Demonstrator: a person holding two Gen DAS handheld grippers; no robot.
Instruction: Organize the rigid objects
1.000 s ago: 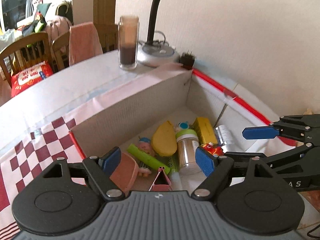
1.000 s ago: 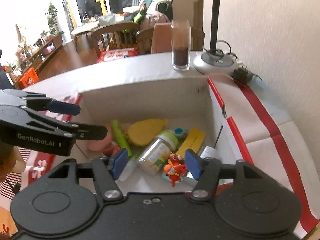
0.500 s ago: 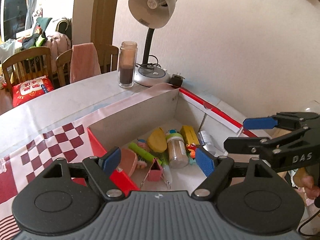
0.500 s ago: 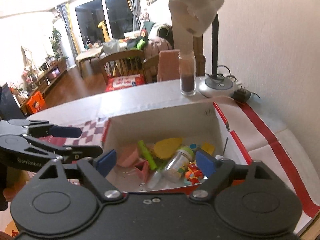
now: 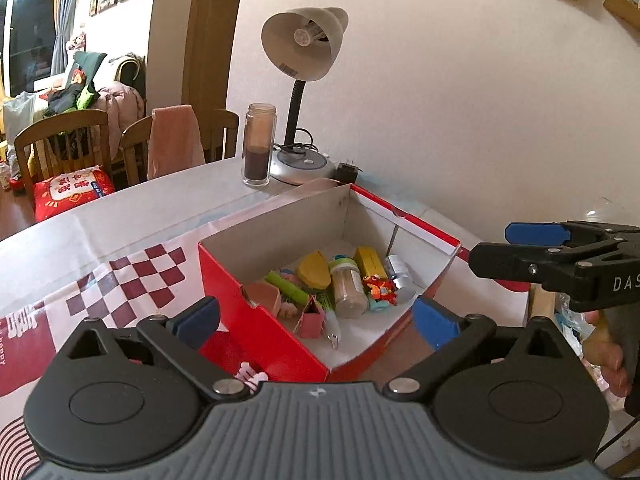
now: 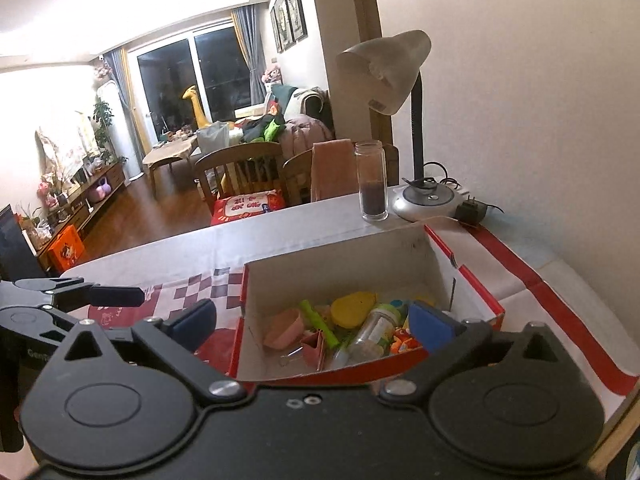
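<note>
left tongs (image 5: 316,318): spreading wide right now, nothing between the pads, just hanging above the near corner of the box

right tongs (image 6: 316,318): same deal, jaws opening up, empty, parked over the near edge of the box

box (image 5: 264,332): red outside, white inside, open top, sitting on the tabletop (image 5: 132,212) ahead of and below both my tongs; its near wall shows between my fingers in both views

stuff in the box: all piled on the floor of it, well clear of my pads. jar (image 5: 349,286) with a green lid lying on its side in the middle, yellow shell-ish thing (image 5: 313,274) just behind it on the left, green stick (image 5: 286,285) slanting past that, pink cup (image 5: 264,298) against the left wall, pink clip (image 5: 312,318) nearest me

more bits: yellow block (image 5: 370,262) right of the jar, red toy (image 5: 378,286) in front of it, silvery tube (image 5: 398,270) near the right wall

other hand: from the left view my right tongs (image 5: 540,248) poke in from the right, level with the box's right flap, not touching it

behind the box: tall glass (image 5: 259,146) with dark stuff in the bottom, next to the lamp (image 5: 302,52)

checkered cloth (image 5: 132,280): lies left of the box
</note>
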